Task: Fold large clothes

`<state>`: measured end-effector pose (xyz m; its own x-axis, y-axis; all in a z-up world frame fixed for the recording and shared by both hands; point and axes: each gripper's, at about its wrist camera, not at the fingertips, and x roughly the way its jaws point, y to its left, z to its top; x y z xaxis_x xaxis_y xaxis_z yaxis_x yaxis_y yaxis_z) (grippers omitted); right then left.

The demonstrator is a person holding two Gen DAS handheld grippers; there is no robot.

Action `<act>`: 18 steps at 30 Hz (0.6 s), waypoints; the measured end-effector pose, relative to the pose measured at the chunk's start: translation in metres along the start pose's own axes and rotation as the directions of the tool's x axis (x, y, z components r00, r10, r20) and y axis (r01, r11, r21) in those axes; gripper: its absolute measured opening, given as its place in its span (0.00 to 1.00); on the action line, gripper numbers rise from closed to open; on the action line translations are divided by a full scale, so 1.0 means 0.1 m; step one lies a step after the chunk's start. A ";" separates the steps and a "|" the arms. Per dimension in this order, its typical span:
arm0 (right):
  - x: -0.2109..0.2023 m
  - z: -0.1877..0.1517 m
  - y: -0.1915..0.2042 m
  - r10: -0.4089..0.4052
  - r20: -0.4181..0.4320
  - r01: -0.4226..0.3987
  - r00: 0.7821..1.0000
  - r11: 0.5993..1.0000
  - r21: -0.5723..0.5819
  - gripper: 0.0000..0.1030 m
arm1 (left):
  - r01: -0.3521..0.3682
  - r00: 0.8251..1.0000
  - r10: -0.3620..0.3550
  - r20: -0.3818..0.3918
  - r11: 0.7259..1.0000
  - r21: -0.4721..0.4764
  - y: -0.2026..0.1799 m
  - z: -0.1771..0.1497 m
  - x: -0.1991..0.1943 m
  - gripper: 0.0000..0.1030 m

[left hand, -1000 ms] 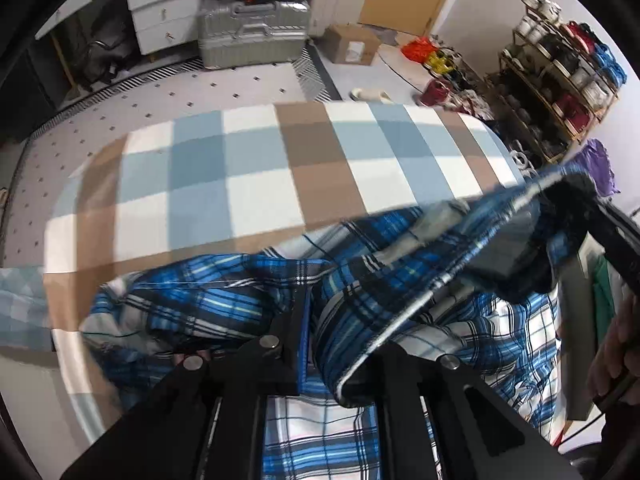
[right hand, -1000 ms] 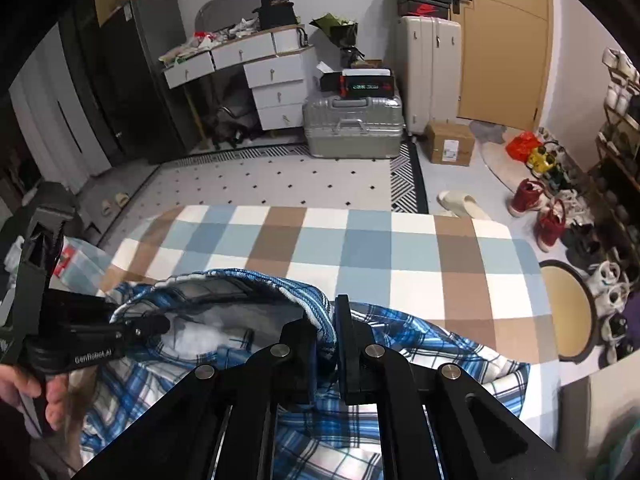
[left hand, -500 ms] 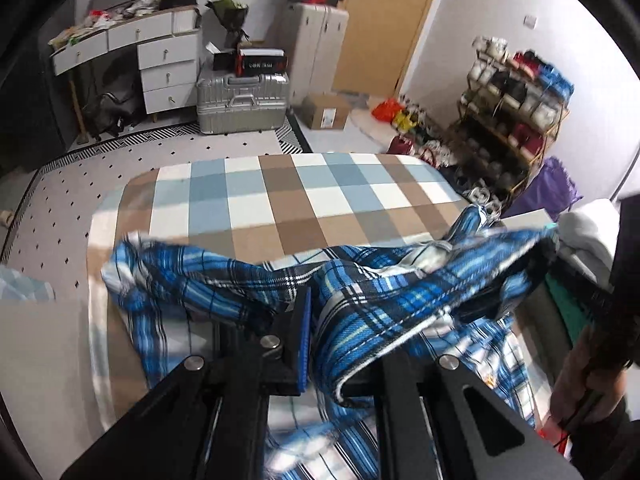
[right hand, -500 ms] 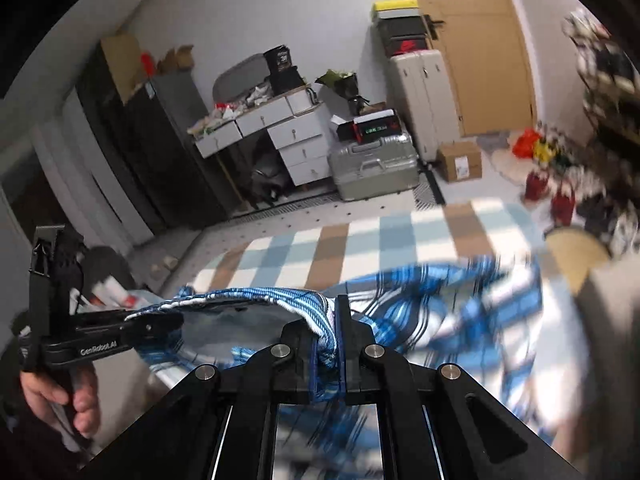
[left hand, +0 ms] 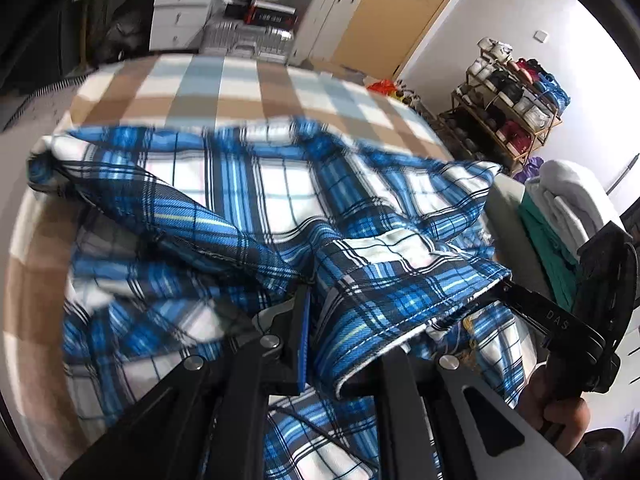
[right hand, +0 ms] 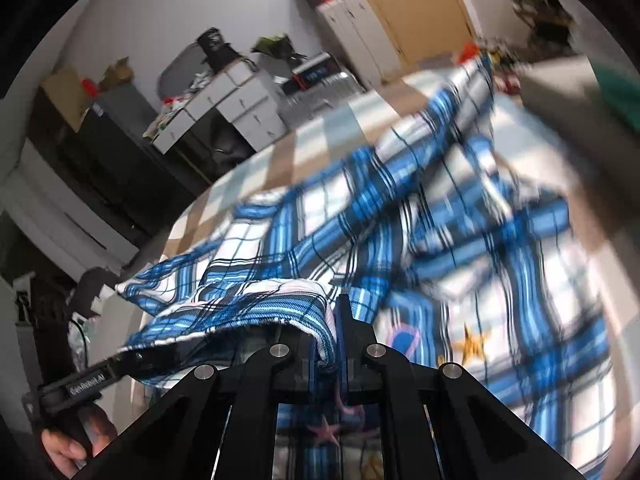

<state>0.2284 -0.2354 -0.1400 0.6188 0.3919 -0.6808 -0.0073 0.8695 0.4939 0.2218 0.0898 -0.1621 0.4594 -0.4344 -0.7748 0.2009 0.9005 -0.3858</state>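
A large blue-and-white plaid garment lies crumpled over a table with a brown, blue and white checked cloth. My left gripper is shut on a hemmed edge of the garment, which drapes over its right finger. My right gripper is shut on another hemmed edge of the same plaid garment. Each view shows the other gripper: the right gripper at the right side, the left gripper at the lower left, each held by a hand. A strip of plaid cloth hangs stretched between the two.
A shoe rack stands by the right wall, with folded grey and green cloth near it. Silver suitcases, white drawers and a wooden door lie beyond the table.
Both grippers have swept sideways and lower with the garment, and the right one has rolled. The plaid cloth now spreads wider over the table and fills more of both views.
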 end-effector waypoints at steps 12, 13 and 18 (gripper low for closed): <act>-0.01 -0.23 -0.12 0.012 -0.129 -0.013 0.992 1.000 -0.008 0.27 | -0.013 0.999 0.015 -0.052 1.000 0.022 -0.03 -0.14 0.05 0.05; -0.07 -0.21 -0.16 0.034 -0.126 -0.033 0.991 0.999 0.009 0.30 | -0.013 0.998 0.015 -0.053 0.999 0.032 -0.03 -0.15 0.06 0.05; -0.43 -0.01 -0.33 0.099 -0.028 -0.098 0.995 0.994 0.043 0.62 | -0.017 0.998 0.020 -0.052 0.998 0.058 0.00 -0.19 0.08 0.05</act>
<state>0.2015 -0.2806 -0.1274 0.5925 0.4848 -0.6433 -0.0345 0.8132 0.5810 0.2088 0.0853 -0.1781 0.4180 -0.4165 -0.8073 0.2423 0.9076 -0.3427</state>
